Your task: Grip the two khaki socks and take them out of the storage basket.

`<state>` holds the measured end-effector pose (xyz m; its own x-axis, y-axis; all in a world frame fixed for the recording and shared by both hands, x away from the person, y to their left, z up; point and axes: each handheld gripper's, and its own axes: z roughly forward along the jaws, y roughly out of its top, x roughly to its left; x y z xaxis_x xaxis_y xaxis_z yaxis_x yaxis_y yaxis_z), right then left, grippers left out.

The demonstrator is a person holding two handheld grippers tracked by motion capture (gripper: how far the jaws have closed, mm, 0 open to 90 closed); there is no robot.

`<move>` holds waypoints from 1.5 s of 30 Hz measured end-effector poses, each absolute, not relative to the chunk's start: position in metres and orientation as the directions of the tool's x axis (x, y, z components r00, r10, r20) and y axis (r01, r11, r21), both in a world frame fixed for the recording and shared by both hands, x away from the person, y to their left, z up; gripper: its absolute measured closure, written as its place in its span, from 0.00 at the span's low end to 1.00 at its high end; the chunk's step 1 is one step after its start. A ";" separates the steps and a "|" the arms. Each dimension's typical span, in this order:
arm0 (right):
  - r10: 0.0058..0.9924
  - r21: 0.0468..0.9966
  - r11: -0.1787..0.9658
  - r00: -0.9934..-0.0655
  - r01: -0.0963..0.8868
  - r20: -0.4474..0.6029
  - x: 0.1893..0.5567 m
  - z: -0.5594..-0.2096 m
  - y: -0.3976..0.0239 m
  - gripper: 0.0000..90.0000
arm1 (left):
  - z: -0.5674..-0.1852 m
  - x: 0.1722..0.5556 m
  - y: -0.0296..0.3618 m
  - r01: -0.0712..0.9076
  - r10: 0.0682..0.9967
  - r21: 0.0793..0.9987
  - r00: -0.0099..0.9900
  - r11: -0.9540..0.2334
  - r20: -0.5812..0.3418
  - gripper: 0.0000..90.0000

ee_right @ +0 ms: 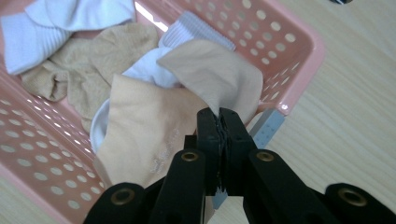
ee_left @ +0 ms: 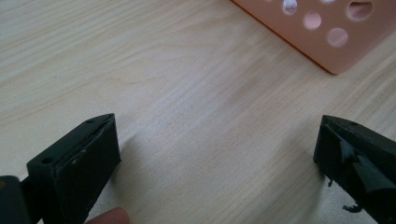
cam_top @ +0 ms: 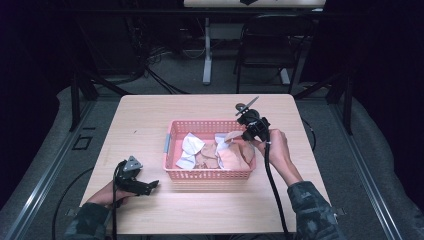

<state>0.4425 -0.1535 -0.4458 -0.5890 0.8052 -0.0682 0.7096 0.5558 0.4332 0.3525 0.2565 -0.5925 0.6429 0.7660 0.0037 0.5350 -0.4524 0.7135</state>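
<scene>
One peach sock (ee_right: 219,79) is pinched in the closed right claw (ee_right: 223,122), just above the pink basket (ee_right: 299,51). The rest lie below it, unsorted. The left claw (ee_left: 217,154) rests open on the worktop (ee_left: 187,93), empty.

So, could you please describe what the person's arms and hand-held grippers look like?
Both sleeves are dark camouflage. Each hand-held gripper is black, with a black cable trailing: the left hand-held gripper carries a grey three-cornered plate; the right hand-held gripper has brass-coloured rivets on its linkage.

Table (cam_top: 150,120) lit from above, dark surroundings, soft shadows, slightly grainy, close views soft
</scene>
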 end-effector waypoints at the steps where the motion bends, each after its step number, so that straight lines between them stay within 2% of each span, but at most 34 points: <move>1: 0.800 0.422 0.569 -0.594 0.706 -0.085 0.442 -0.441 -0.154 0.98 | -0.592 0.353 0.257 0.533 0.764 0.713 0.645 -0.455 0.006 0.00; 15: 0.799 0.517 0.544 -0.595 0.661 -0.079 0.432 -0.396 -0.160 0.98 | -0.592 0.353 0.256 0.533 0.765 0.714 0.644 -0.454 0.006 0.00; 30: 0.793 0.549 0.542 -0.603 0.636 -0.083 0.422 -0.367 -0.163 0.98 | -0.592 0.353 0.256 0.531 0.763 0.713 0.646 -0.458 0.008 0.00; 45: 0.834 0.578 0.495 -0.543 0.649 -0.104 0.411 -0.347 -0.201 0.98 | -0.593 0.352 0.256 0.533 0.764 0.713 0.646 -0.455 0.004 0.00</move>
<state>0.4114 -0.2009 -0.3468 -0.5426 0.8335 -0.1040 0.6489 0.4946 0.5782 0.3524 0.2559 -0.5925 0.6457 0.7635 0.0038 0.5335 -0.4547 0.7132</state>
